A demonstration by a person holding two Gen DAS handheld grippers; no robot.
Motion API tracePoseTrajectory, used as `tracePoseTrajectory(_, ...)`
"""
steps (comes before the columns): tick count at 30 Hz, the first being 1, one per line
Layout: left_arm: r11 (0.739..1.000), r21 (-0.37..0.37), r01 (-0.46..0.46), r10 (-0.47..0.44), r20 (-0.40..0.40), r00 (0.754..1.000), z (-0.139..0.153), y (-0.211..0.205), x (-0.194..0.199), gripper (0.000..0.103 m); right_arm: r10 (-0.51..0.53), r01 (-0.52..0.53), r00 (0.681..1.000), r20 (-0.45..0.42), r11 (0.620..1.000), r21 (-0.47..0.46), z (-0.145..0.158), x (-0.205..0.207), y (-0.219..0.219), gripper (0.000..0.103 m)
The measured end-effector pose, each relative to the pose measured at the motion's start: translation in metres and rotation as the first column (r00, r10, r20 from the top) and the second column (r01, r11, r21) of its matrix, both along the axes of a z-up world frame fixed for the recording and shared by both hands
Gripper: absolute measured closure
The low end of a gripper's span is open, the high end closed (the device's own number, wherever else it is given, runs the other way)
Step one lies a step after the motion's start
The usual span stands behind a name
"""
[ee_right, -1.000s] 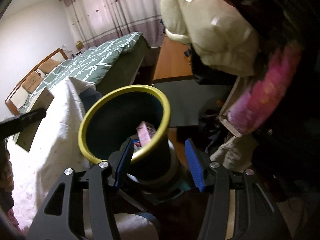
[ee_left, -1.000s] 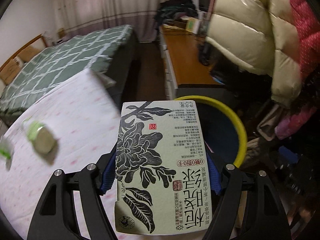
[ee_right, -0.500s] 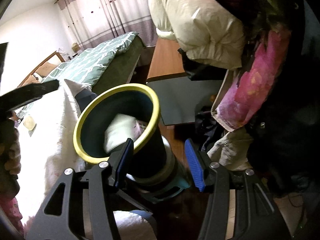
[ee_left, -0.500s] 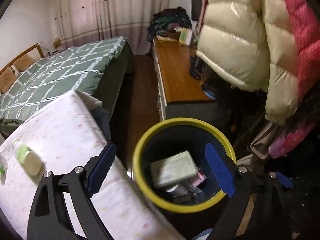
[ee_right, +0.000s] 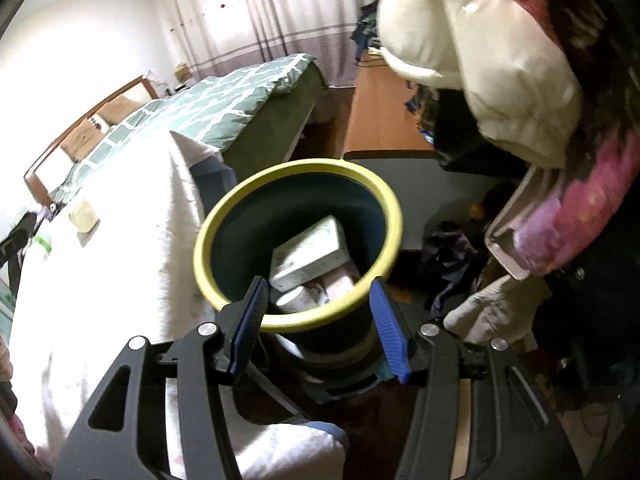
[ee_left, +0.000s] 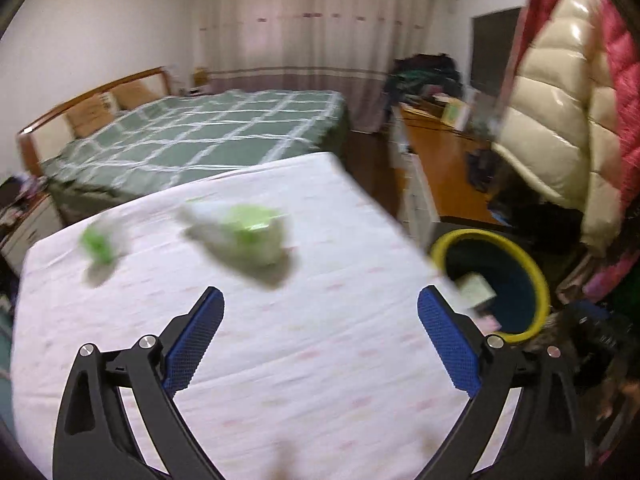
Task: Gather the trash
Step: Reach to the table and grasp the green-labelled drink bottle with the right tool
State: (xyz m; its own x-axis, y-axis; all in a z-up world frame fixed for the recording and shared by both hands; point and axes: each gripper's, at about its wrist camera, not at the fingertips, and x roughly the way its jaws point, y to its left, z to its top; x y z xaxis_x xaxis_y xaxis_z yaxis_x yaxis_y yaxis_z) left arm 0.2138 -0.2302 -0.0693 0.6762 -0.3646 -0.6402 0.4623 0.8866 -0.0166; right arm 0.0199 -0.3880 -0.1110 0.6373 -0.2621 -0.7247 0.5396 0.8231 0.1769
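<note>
Our left gripper (ee_left: 319, 320) has just been opening and stands wide with nothing between its jaws, above the white-covered desk (ee_left: 320, 360). At its twelve o'clock lies a blurred green-and-white piece of trash (ee_left: 244, 240), a smaller green one (ee_left: 98, 242) at ten. Our right gripper (ee_right: 318, 312) holds the yellow-rimmed bin (ee_right: 396, 216), half open, jaws against its dark wall. Inside lies the pale box (ee_right: 310, 252).
</note>
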Motion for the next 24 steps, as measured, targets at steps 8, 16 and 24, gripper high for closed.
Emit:
tracePoseTrajectory(8,0.983,0.035,-0.18,0.18,0.0,0.984,-0.027,0.115,0.028,0.007,0.148,-0.149,0.989,-0.019,0.989,-0.014,0.009,0.052,0.049,0.052)
tracePoseTrajectory(16,0.968,0.038,-0.249,0.248,0.017,0.968,-0.047,0.175,0.045,0.007,0.386,-0.386,0.922,-0.001,0.922,-0.037,0.032,0.132,0.121,0.046)
tracePoseTrajectory(24,0.965,0.009,-0.262,0.262,-0.035,0.965,-0.06,0.185,0.053,0.007,0.611,-0.61,0.792,-0.013,0.788,-0.084,0.035,0.223,0.192,0.033)
